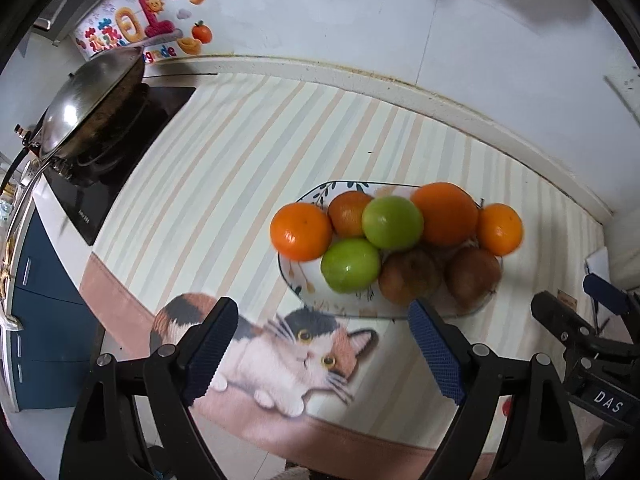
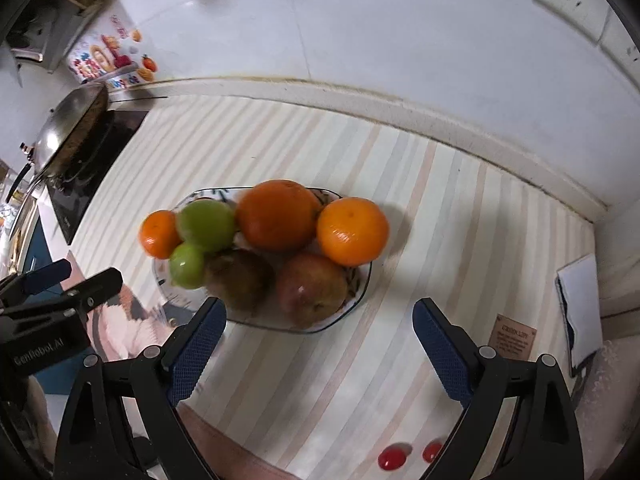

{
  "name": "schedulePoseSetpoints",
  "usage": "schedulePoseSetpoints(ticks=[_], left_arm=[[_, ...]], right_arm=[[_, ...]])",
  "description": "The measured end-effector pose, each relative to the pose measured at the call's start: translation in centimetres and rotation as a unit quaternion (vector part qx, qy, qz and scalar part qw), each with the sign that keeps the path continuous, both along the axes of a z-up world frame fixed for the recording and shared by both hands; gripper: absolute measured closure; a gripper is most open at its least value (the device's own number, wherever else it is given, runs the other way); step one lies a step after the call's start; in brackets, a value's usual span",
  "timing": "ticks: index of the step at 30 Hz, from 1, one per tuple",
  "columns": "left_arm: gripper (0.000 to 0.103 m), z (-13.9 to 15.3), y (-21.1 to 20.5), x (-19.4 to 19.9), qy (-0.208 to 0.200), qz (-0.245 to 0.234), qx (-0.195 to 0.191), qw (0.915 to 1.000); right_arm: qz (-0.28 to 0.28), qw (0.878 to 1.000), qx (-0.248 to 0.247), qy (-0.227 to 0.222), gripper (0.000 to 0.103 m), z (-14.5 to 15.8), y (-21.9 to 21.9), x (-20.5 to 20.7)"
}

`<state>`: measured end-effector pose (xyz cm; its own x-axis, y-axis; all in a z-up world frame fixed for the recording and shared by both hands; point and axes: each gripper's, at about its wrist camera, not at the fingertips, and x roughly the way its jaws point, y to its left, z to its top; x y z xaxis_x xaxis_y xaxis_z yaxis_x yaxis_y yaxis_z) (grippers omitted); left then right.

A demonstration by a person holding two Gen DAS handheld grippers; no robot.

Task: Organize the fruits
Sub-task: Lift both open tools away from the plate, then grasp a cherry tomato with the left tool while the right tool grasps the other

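A patterned plate (image 1: pixel 292 276) (image 2: pixel 360 292) on the striped cloth holds piled fruit: several oranges (image 1: pixel 301 232) (image 2: pixel 353 231), two green apples (image 1: pixel 350 265) (image 2: pixel 206 225) and two brownish-red apples (image 1: pixel 409 277) (image 2: pixel 312 289). My left gripper (image 1: pixel 324 312) is open and empty, just in front of the plate's near left side. My right gripper (image 2: pixel 320 312) is open and empty, in front of the plate's near right side. Each gripper shows at the edge of the other's view: the right one (image 1: pixel 576 304), the left one (image 2: pixel 72 280).
A wok (image 1: pixel 92 100) (image 2: pixel 68 128) sits on a black hob (image 1: pixel 120 184) at the far left. The tiled wall (image 1: pixel 360 20) runs behind the counter. White paper (image 2: pixel 580 312) and a brown card (image 2: pixel 514 340) lie at the right. Two red spots (image 2: pixel 394 458) mark the cloth's near edge.
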<state>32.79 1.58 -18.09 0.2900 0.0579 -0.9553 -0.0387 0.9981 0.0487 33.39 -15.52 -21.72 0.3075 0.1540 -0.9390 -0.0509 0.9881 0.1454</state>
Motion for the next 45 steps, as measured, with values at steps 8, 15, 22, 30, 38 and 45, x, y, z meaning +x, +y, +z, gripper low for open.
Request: schedulePoseSetpoints(ticks=[8, 15, 22, 30, 38, 45], left_arm=[[0.016, 5.5, 0.3, -4.6, -0.055, -0.003, -0.003, 0.9985], [0.016, 11.2, 0.3, -9.5, -0.112, -0.008, -0.015, 0.9935], [0.016, 15.0, 0.3, -13.3, -0.159, -0.008, -0.013, 0.9871], [0.016, 17.0, 0.4, -15.9, -0.185, -0.013, -0.010, 0.9827], [0.016, 17.4, 0.3, -17.1, -0.191, -0.018, -0.003, 0.9815], [0.016, 16.9, 0.0, -17.1, -0.184, -0.020, -0.001, 0.9828]], right_arm=[[-0.007, 0.998, 0.010, -0.054, 0.006, 6.5, 0.3, -4.9], [-0.005, 0.994, 0.015, -0.111, 0.004, 13.0, 0.4, -9.9], [0.000, 0.988, 0.020, -0.151, 0.004, 17.5, 0.8, -14.2], [0.001, 0.983, 0.013, -0.184, 0.003, 21.2, 1.1, -17.6], [-0.002, 0.983, 0.017, -0.184, 0.003, 21.3, 1.1, -18.4], [-0.009, 0.985, 0.021, -0.173, 0.003, 20.2, 0.7, -18.1]])
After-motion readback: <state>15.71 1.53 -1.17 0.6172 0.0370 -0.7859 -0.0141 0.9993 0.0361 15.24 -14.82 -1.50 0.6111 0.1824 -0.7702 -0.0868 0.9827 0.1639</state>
